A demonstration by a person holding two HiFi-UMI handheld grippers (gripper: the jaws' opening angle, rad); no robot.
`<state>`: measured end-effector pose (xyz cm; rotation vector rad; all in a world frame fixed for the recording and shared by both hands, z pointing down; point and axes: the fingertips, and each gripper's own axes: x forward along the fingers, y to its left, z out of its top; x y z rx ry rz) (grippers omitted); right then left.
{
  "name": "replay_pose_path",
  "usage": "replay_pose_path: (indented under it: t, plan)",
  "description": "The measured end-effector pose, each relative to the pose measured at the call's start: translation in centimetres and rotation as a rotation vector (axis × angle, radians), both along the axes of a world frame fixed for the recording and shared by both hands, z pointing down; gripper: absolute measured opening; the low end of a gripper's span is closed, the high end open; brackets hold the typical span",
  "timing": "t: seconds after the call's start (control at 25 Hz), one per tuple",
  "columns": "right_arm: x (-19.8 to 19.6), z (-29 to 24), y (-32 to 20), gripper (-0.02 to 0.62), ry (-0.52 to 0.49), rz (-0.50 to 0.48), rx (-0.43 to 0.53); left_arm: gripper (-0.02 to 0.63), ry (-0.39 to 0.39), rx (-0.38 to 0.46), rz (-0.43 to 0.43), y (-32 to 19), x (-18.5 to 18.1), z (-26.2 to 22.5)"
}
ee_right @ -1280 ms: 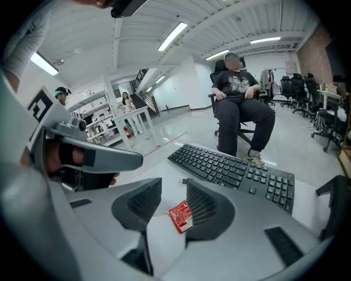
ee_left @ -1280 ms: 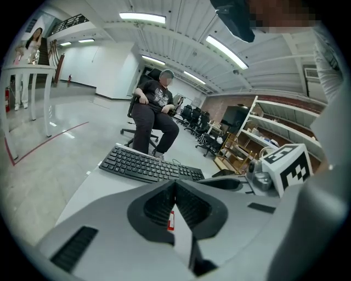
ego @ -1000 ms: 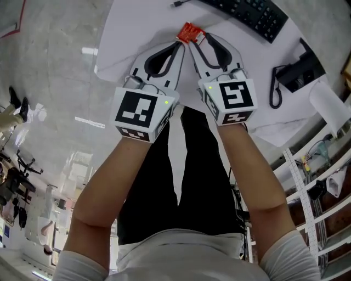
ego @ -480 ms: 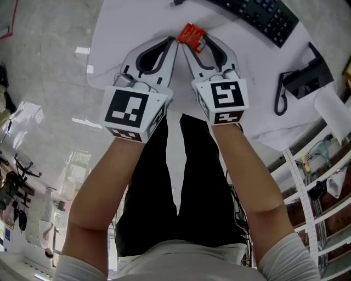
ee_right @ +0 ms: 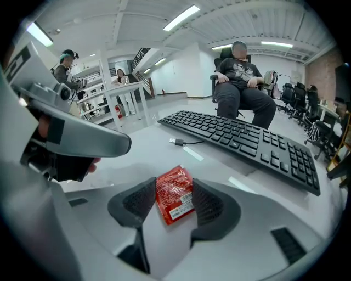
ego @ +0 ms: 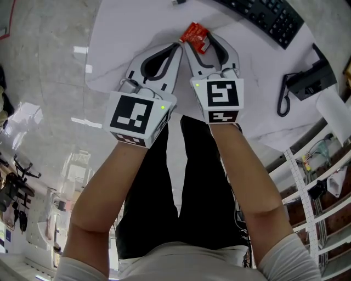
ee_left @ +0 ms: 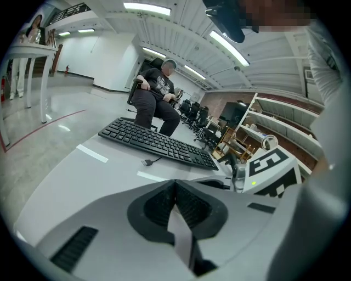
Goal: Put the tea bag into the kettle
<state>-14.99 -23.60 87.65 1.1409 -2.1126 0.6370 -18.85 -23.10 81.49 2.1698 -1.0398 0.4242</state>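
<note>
A red tea bag packet (ego: 193, 34) lies flat on the white table (ego: 126, 33). My right gripper (ego: 197, 39) straddles it and its jaws are opening. In the right gripper view the packet (ee_right: 175, 192) sits between the dark ribbed pads (ee_right: 140, 200), which no longer squeeze it. My left gripper (ego: 178, 47) is just left of the packet, its tips near the packet's edge. Its jaws meet with nothing between them (ee_left: 175, 184). No kettle shows in any view.
A black keyboard (ego: 263, 16) lies beyond the packet, with a loose USB plug (ee_right: 176, 141) in front of it. A black desk phone (ego: 304, 82) sits at the right edge of the table. The near table edge runs just under my wrists. A person sits on a chair (ee_right: 241, 82) beyond the table.
The right gripper's jaws have spread apart around the tea bag packet, which has stayed on the table. The left gripper has stayed shut beside it.
</note>
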Motion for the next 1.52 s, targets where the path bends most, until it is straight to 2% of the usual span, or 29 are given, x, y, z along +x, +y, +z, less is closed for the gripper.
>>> replay_pose_path:
  t: [0.32,0.4,0.44,0.48,0.72,0.92,1.08,1.52]
  plan:
    - [-0.1,0.0,0.1,0.198,0.054,-0.035,0.029,0.008,0.006,0.001,-0.003,-0.1,-0.5,0.2]
    - [-0.1,0.1,0.0,0.161,0.058,-0.042,0.029,0.008,0.004,0.001,-0.008,-0.2,-0.6,0.2]
    - [-0.1,0.1,0.0,0.108,0.059,-0.044,0.027,0.008,0.004,0.002,-0.011,-0.3,-0.6,0.2]
    - [-0.1,0.2,0.0,0.085,0.060,-0.044,0.021,0.008,0.003,0.002,-0.013,-0.2,-0.6,0.1]
    - [0.2,-0.6,-0.2,0.066,0.007,0.004,-0.031,0.008,0.001,0.016,-0.012,-0.5,-0.7,-0.9]
    - [-0.1,-4.7,-0.9,0.061,-0.036,0.044,0.015,0.008,0.003,0.022,-0.031,-1.0,-0.7,-2.6]
    - [0.2,-8.6,-1.7,0.058,-0.056,0.055,0.061,0.008,0.004,0.059,-0.030,-1.7,0.3,-5.8]
    - [2.7,-24.9,-2.9,0.058,-0.101,0.112,0.208,0.008,0.019,0.199,0.011,-4.0,3.7,-20.0]
